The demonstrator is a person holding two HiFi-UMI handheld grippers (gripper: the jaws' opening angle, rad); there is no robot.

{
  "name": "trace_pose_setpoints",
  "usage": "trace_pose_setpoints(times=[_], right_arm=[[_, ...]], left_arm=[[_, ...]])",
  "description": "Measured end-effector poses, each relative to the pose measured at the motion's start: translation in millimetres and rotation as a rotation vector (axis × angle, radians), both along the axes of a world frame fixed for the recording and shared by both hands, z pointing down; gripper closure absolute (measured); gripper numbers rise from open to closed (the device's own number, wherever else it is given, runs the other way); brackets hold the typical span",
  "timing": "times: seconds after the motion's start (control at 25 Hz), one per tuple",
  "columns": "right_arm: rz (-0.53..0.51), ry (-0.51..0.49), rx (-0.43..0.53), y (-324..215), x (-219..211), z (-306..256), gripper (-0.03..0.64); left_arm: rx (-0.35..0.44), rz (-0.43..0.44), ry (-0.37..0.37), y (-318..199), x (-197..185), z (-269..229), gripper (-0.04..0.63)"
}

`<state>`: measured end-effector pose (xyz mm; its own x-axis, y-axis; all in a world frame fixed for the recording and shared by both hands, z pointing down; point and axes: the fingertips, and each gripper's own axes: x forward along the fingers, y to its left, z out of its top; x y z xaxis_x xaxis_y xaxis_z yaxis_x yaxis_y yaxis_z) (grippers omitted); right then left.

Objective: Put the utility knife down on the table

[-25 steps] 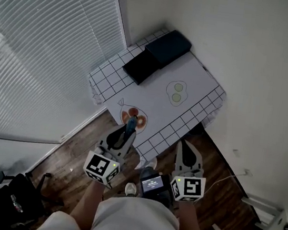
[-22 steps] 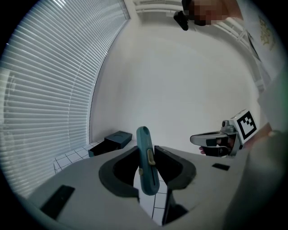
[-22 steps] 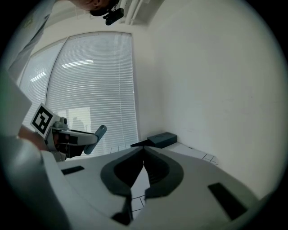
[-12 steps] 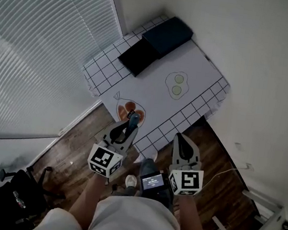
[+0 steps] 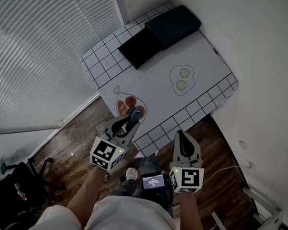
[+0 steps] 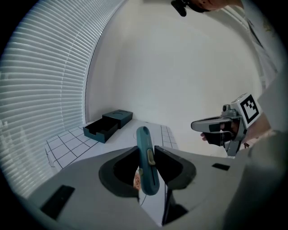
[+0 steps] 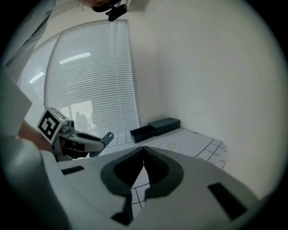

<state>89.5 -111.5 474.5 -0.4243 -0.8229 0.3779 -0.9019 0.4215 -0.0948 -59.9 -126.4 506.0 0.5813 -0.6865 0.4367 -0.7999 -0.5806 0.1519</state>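
Observation:
A teal utility knife (image 6: 146, 164) stands upright between the jaws of my left gripper (image 6: 146, 152), which is shut on it. In the head view that gripper (image 5: 132, 118) hangs over the near edge of the white grid-patterned table (image 5: 152, 94), with the knife (image 5: 134, 115) above an orange printed picture (image 5: 127, 103). My right gripper (image 5: 183, 137) is off the table's near corner, over the wooden floor. Its jaws (image 7: 143, 150) are shut with nothing between them. From the right gripper view, the left gripper (image 7: 104, 138) shows at the left.
An open dark box (image 5: 160, 34) lies at the table's far end, with a green printed picture (image 5: 181, 80) in the middle. Window blinds (image 5: 32, 43) fill the left side. A black bag (image 5: 10, 194) and a white frame (image 5: 261, 224) stand on the floor.
Both grippers have sunk lower toward the table's near edge. The knife stays gripped in the left one, and the right one stays shut.

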Motion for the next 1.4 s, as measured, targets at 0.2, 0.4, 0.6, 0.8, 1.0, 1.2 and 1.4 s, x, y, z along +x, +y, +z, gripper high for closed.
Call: trace_pose_setpoints(times=[0.2,0.4,0.6,0.8,1.0,1.2,1.4], right_arm=[[-0.006,-0.004,-0.024,-7,0,18,0.609],[-0.017,0.004,-0.043,-14,1,33,0.609],[-0.023,0.018,-0.059,-20,3,46,0.609],[-0.028,0.025,-0.075,-20,-1,59,0.609],[-0.022,0.019,-0.093,-17,-1,71,0.609],[-0.029,0.026,-0.102,-13,-5,79,0.609],[-0.007,0.024,-0.104,-13,-2,83,0.609]], left_arm=[[-0.037,0.003,-0.017,-5,2,22,0.479],[-0.066,0.007,-0.023,-6,7,41,0.478],[-0.101,0.015,-0.015,-8,11,59,0.479],[-0.135,0.035,-0.026,-6,15,79,0.479],[-0.151,0.045,-0.042,-3,16,100,0.479],[-0.158,0.071,-0.059,0,15,113,0.479],[-0.145,0.102,-0.103,-2,19,118,0.479]])
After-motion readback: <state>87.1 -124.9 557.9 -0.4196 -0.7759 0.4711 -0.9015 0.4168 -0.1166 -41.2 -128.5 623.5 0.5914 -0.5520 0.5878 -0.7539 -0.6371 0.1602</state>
